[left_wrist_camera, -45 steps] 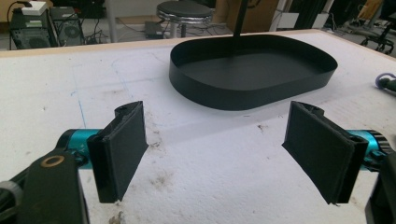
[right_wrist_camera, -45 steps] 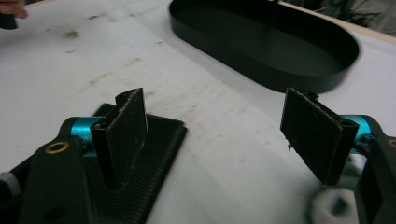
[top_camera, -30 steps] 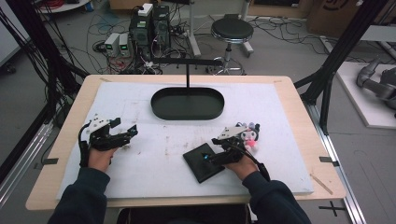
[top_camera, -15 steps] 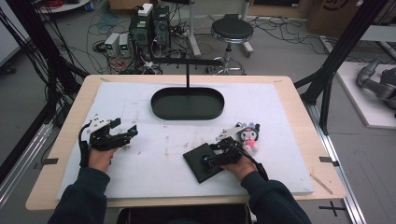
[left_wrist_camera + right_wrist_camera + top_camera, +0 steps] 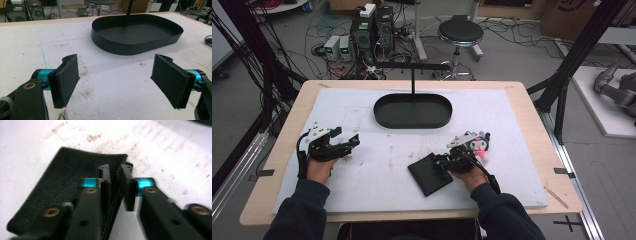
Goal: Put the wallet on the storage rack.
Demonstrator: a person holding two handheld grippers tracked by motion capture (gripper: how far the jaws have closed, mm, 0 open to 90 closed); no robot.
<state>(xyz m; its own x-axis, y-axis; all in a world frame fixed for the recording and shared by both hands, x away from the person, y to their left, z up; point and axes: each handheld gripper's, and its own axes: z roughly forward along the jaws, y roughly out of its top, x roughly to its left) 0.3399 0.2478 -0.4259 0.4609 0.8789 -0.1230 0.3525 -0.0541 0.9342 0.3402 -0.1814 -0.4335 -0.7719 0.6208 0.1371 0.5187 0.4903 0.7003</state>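
At the left of the white mat (image 5: 377, 175), the left gripper (image 5: 348, 145) is held low with its jaws spread wide and nothing between them. Far from it, at the middle, a black oval tray (image 5: 413, 111) is seen. Right of centre, near the person, a black leather wallet (image 5: 428, 174) is lifted at its right edge, which is pinched between the nearly closed jaws of the right gripper (image 5: 443, 162). A plush toy (image 5: 479, 144) is seen just beyond that hand
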